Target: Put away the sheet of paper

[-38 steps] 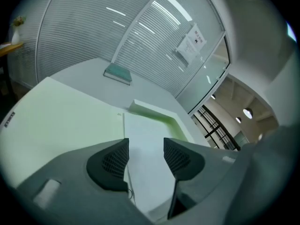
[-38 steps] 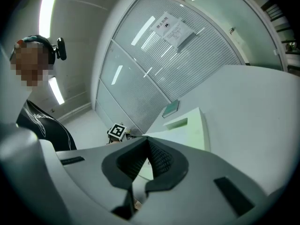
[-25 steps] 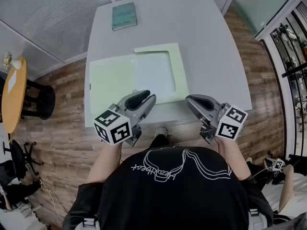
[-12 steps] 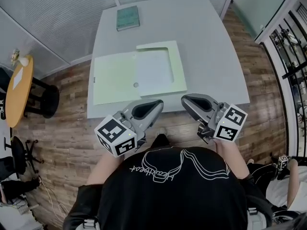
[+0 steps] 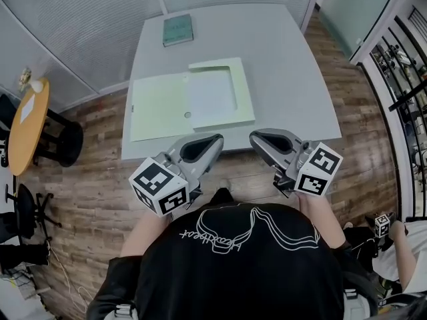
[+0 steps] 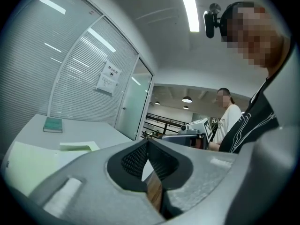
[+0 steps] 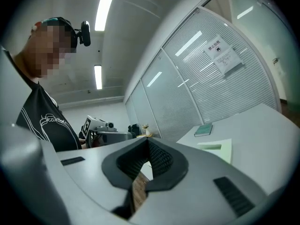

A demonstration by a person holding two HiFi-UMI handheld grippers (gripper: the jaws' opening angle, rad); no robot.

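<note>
The table [image 5: 280,59] is smooth and matt grey. The floor [image 5: 87,192] is wood plank; the folder [image 5: 157,109] looks like matt card.

1. I'm looking into an office: blind-lined glass partitions [image 5: 73,32] wall it off.
2. I see a posted notice [image 6: 108,77] and a ceiling strip light [image 6: 190,6].
3. I also see a white meeting table [image 5: 287,65] and a swivel chair [image 5: 23,219].

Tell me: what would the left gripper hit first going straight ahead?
From the left gripper, likely the table at its near edge; the right gripper sits close beside that line, so depth leaves doubt.
</note>
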